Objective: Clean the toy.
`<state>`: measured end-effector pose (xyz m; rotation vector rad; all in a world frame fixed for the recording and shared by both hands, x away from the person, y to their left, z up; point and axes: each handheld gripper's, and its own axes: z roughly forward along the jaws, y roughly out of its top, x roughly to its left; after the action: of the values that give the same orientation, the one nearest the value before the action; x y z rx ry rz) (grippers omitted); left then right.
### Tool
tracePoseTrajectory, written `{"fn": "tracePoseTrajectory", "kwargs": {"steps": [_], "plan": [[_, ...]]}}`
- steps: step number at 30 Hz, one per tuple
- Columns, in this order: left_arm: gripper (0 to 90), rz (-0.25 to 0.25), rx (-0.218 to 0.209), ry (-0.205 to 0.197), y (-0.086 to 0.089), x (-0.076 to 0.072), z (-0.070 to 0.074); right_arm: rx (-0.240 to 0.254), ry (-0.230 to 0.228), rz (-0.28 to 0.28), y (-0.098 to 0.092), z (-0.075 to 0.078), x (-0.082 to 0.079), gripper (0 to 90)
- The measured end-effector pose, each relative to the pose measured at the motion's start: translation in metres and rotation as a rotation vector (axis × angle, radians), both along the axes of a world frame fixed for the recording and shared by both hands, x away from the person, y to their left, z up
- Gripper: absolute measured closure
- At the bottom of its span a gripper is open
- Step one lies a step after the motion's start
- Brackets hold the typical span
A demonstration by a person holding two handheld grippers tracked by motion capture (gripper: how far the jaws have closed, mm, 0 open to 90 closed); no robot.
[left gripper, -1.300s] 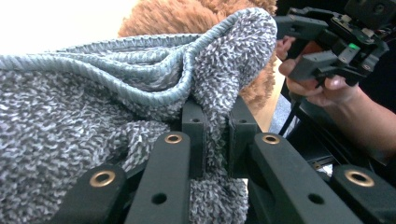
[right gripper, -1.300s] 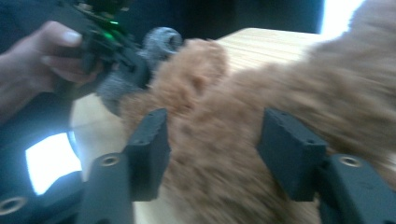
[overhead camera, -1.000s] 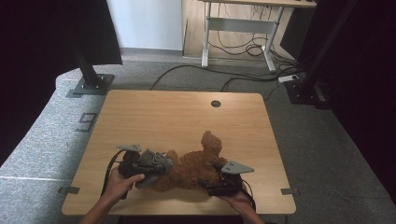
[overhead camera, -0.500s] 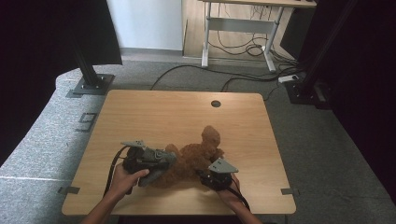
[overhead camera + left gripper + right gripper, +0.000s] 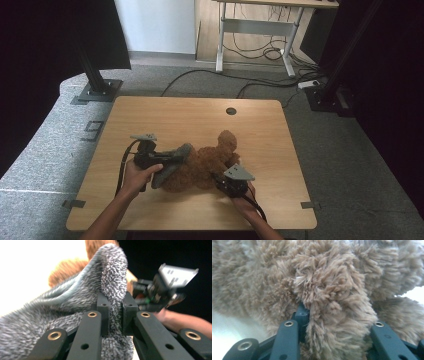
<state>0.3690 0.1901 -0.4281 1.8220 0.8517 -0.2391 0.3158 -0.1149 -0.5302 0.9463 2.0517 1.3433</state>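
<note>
A brown plush bear point(image 5: 207, 160) lies on the wooden table point(image 5: 175, 115), near its front edge. A grey knitted cloth point(image 5: 172, 161) drapes over the bear's left side. My left gripper point(image 5: 169, 156) is shut on a fold of that cloth point(image 5: 75, 297), pinched between its pads point(image 5: 115, 307), with the bear's fur point(image 5: 65, 270) behind. My right gripper point(image 5: 219, 176) sits at the bear's right side. Its jaws have just been closing, and a thick furry limb point(image 5: 324, 277) is squeezed between them point(image 5: 337, 325).
A round cable hole point(image 5: 230, 111) sits near the table's far edge. Black stand bases rest on the floor at the far left point(image 5: 97, 92) and far right point(image 5: 325, 97). Cables point(image 5: 260, 82) run across the floor before a desk frame.
The right gripper slid left into the bear and its jaws closed on a limb. The left gripper rose a little with the grey cloth in it.
</note>
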Motion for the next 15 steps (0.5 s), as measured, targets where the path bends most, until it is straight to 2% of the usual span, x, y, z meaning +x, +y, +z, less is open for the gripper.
{"fn": "tracePoseTrajectory", "kwargs": {"steps": [2, 5, 7, 8, 11, 15], "plan": [[80.1, -0.028, -0.018, -0.007, -0.009, 0.0, 0.01, -0.02, -0.023, 0.002, 0.002, 0.0, -0.005, 60.1], [79.9, -0.068, 0.012, -0.04, -0.034, -0.002, 0.021, -0.037, -0.039, 0.003, 0.005, 0.0, -0.009, 59.8], [79.7, -0.085, 0.056, -0.06, -0.053, -0.002, 0.025, -0.037, -0.037, 0.004, 0.005, 0.001, -0.01, 59.5], [79.6, -0.088, 0.08, -0.065, -0.062, 0.0, 0.025, -0.039, -0.036, 0.003, 0.005, 0.001, -0.01, 59.4], [79.3, -0.089, 0.146, -0.043, -0.083, 0.01, 0.018, -0.039, -0.039, 0.007, 0.004, 0.0, -0.011, 59.4], [79.4, -0.091, 0.212, -0.023, -0.101, 0.017, 0.007, -0.046, -0.038, 0.01, 0.004, -0.001, -0.012, 59.4]]}}
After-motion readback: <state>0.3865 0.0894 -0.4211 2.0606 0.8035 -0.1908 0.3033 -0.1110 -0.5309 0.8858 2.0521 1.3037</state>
